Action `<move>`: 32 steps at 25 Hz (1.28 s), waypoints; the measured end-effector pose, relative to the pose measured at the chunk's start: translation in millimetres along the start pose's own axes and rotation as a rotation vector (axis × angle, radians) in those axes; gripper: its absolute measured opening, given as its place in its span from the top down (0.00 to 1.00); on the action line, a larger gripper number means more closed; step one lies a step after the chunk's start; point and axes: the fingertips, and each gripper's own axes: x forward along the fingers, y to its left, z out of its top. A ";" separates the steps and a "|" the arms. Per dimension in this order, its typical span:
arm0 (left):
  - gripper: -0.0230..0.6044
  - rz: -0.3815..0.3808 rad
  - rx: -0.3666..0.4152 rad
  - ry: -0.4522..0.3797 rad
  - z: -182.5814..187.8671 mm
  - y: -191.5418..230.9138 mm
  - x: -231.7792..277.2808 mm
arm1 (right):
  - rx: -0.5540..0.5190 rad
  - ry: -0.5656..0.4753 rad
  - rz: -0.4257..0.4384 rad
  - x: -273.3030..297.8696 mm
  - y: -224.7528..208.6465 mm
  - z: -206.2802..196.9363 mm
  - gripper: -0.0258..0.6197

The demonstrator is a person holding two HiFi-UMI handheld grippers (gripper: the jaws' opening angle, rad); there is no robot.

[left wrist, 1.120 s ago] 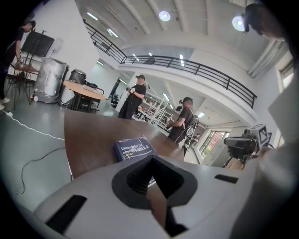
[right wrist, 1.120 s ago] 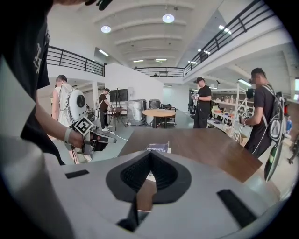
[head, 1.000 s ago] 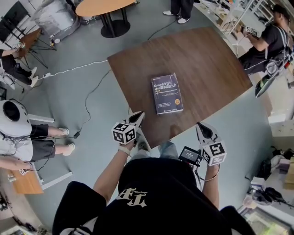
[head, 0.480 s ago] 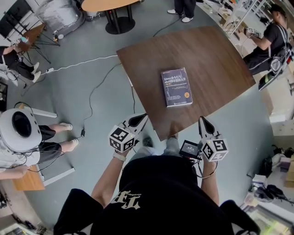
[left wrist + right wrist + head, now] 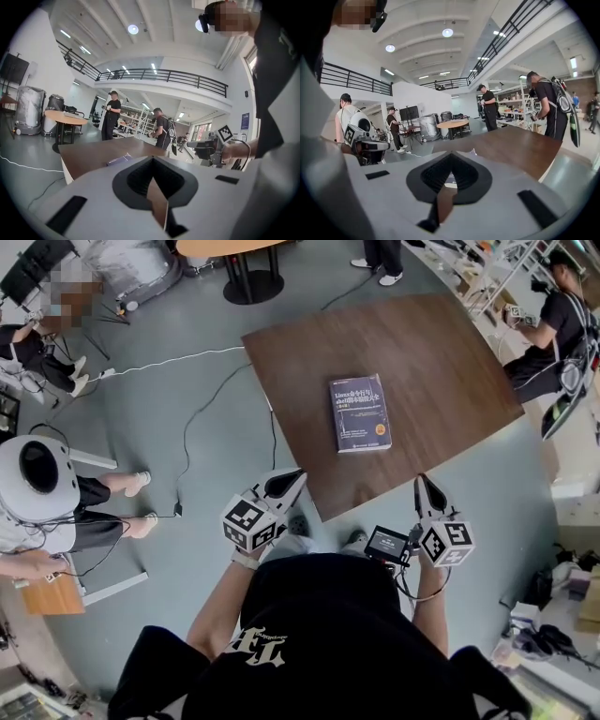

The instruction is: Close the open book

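Since a second ago the left gripper seems to have lifted a little and rolled, while the right gripper has hardly shifted. Both hang near the person's body, at the lower middle of the head view, just off the near edge of the table. The book has not moved on the table. It lies flat in the middle of the brown top, right of centre in the frame, with its dark blue cover up and no pages showing. Each gripper's own view shows its two jaws pressed together with nothing between them, so neither holds anything, and both are well apart from the book. I judge from this that the closing is already done and the hands are at rest, with no further step left on the book. No box, tray or other container stands on the table. The only container-like thing is a large wrapped barrel on the floor at the upper left, and what is inside it cannot be seen.
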 end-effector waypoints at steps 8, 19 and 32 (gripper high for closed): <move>0.95 -0.032 -0.019 -0.009 -5.7 -53.4 46.6 | -0.022 0.009 0.061 -18.1 -26.7 -5.6 0.98; 0.95 0.013 -0.036 -0.005 -9.4 -89.9 79.6 | 0.008 0.018 0.120 -36.8 -62.0 -15.5 0.98; 0.95 0.049 -0.033 0.006 -5.5 -94.7 89.3 | 0.024 0.022 0.158 -31.1 -70.2 -19.4 0.98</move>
